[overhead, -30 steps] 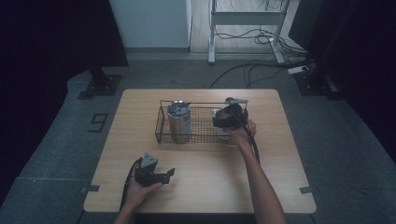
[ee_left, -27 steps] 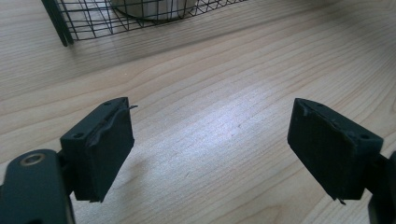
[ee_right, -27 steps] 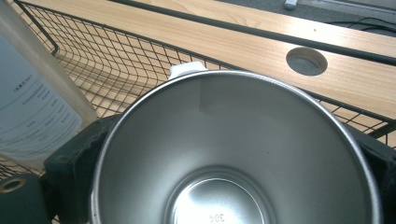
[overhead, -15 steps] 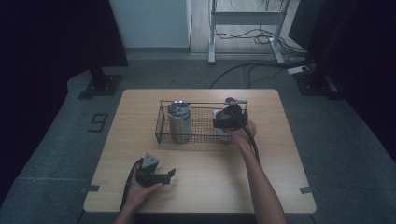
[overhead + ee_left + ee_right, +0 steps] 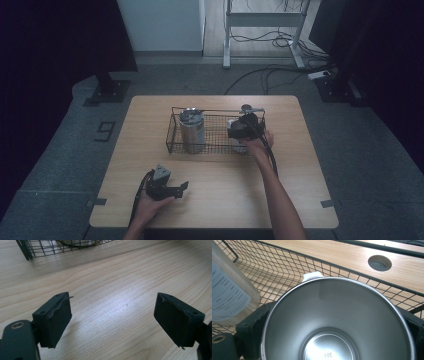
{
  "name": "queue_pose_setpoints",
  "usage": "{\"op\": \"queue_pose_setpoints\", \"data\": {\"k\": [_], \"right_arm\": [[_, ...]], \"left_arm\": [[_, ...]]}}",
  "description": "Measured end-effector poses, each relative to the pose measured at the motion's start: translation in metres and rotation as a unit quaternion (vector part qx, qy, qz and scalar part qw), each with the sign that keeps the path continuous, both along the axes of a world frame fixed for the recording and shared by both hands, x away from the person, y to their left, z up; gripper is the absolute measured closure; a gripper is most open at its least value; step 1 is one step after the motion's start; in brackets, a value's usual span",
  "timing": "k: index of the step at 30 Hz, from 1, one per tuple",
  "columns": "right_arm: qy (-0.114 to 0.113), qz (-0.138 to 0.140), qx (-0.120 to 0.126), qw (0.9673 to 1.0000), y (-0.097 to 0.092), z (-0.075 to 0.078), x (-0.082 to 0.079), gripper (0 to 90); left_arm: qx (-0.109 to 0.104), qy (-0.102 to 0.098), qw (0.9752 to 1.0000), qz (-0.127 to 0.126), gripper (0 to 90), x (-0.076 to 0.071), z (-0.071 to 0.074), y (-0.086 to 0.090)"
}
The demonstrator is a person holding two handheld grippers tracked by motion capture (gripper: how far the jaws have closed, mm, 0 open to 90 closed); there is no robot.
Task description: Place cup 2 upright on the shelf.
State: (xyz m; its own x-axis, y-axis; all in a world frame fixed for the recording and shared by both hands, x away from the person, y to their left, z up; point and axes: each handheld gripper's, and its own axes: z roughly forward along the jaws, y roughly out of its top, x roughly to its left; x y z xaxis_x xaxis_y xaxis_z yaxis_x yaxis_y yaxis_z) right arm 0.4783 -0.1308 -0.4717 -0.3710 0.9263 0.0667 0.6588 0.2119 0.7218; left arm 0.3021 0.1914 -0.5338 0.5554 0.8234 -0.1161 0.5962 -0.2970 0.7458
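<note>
A black wire basket (image 5: 215,148) stands on the wooden table (image 5: 300,200). Inside it, at the left, is a tall steel tumbler (image 5: 191,131) with a paper label (image 5: 229,297). At the basket's right end my right gripper (image 5: 242,127) reaches down from above, its black pads (image 5: 249,327) shut on either side of an upright steel cup (image 5: 337,322). The cup is open-topped and empty inside. My left gripper (image 5: 112,320) rests low over bare wood near the front left of the table (image 5: 162,186), jaws open with nothing between them.
A small white piece (image 5: 312,276) shows just behind the cup's rim. A round hole (image 5: 379,263) is cut in the tabletop beyond the basket's far rail. The basket's near corner (image 5: 25,250) lies ahead of the left gripper. A cable trails from each gripper.
</note>
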Motion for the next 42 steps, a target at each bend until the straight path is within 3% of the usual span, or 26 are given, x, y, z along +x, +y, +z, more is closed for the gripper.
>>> {"op": "queue_pose_setpoints", "data": {"k": [17, 31, 42], "right_arm": [[0.012, -0.007, -0.005, 0.9999, -0.003, -0.006, 0.001, 5.5], [0.021, 0.008, -0.022, 0.9995, -0.006, -0.006, -0.007, 5.2], [0.028, 0.009, -0.015, 0.9995, -0.011, -0.006, -0.009, 5.1]], "left_arm": [[0.000, 0.000, 1.0000, 0.002, 14.8, 0.000, 0.000, 0.000], [0.003, 0.000, 1.0000, -0.001, 14.9, 0.000, -0.001, -0.001], [0.007, 0.004, 1.0000, -0.003, 14.9, 0.000, -0.003, -0.004]]}}
